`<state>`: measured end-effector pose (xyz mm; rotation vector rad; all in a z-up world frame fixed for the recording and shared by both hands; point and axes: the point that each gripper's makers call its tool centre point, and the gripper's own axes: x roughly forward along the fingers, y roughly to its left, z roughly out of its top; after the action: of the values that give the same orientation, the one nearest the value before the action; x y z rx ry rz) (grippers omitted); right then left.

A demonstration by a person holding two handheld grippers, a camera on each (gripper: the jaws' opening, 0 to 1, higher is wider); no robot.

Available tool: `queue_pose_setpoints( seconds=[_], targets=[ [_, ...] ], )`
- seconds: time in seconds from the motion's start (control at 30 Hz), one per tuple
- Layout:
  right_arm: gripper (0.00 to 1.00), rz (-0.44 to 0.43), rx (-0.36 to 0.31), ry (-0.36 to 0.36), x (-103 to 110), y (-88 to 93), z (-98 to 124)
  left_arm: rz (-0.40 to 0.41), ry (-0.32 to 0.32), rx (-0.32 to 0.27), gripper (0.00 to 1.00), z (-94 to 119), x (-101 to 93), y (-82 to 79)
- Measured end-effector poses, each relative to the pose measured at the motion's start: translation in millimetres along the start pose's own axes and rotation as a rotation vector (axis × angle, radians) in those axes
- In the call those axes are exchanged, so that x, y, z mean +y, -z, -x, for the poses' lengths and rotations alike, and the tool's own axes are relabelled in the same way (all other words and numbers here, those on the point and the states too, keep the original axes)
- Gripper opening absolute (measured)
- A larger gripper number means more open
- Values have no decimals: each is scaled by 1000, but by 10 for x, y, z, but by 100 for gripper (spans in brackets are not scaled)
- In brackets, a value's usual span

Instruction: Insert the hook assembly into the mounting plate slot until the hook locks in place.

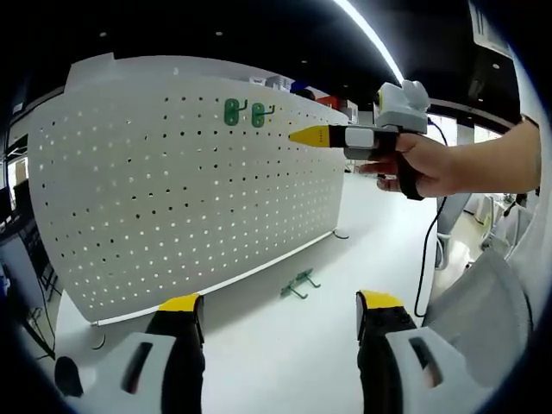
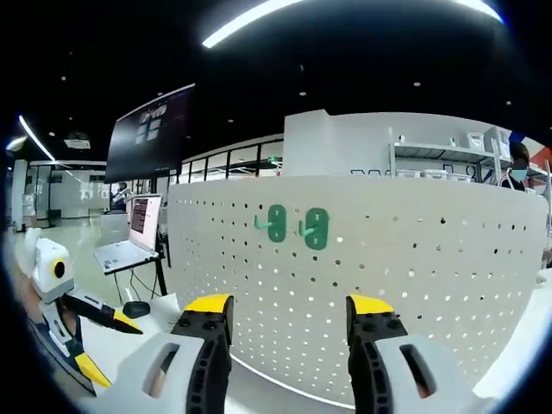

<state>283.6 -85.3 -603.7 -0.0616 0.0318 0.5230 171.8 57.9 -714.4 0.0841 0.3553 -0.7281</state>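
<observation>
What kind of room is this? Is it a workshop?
Probably a lab or demo workshop, not a home. A big white pegboard stands on a white table with green hooks on it, a laptop sits on a stand, and shelves and a large dark screen are behind.

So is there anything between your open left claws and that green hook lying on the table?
No, just bare white table between the left hand-held gripper and the green plastic hook, in the left gripper view.

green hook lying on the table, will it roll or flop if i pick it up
The green hook looks like thin rigid plastic, so probably stiff and light. Its prongs stick out sideways, so it likely rests stable rather than rolling. On the smooth white table it may skid if nudged.
</observation>
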Motion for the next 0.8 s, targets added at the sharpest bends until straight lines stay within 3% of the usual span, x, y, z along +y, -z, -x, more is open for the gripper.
queue_pose_setpoints(
  seconds=[0.8],
  targets=[
    [59, -50, 57, -48, 116, 391, 450, 0, 1, -5, 75, 22, -30, -5]
  ],
)
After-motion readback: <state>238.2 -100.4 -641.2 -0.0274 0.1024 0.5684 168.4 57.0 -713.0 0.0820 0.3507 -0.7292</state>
